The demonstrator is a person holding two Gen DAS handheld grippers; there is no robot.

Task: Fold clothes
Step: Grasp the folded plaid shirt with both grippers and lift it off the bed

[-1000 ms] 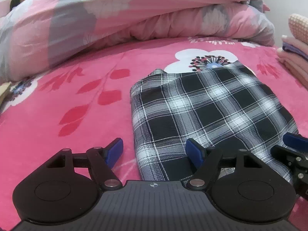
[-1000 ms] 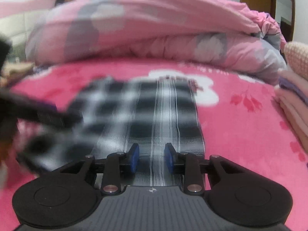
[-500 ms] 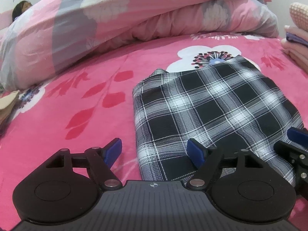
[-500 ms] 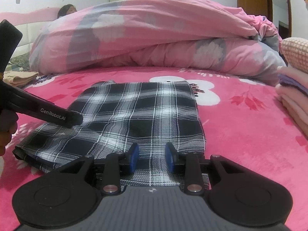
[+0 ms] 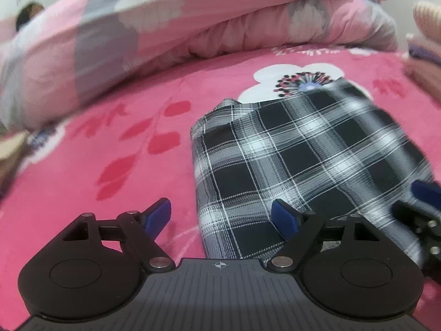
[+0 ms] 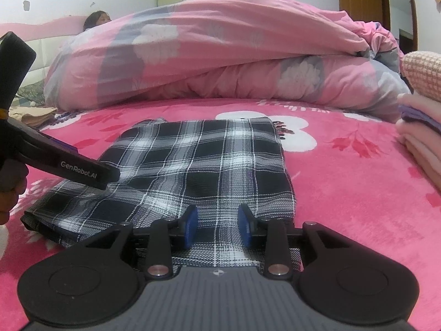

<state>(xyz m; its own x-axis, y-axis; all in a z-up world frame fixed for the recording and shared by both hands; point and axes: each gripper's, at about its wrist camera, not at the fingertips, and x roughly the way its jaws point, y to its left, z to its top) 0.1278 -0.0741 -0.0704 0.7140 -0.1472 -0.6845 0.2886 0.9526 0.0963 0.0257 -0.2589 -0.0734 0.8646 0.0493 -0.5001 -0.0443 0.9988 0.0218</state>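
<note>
Plaid cloth (image 6: 204,165) lies folded flat on the pink bedspread (image 6: 344,187) (layers stacked) — whichever comes next, my left gripper (image 5: 220,216), wide-spread, and right gripper (image 6: 217,227), part-open, must pinch every layer.

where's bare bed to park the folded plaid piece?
Free: pink bedspread left of the plaid garment, up to the duvet; also the strip between the garment and the folded stack. Crowded: the near edge, where both claws sit, left claw, right claw.
</note>
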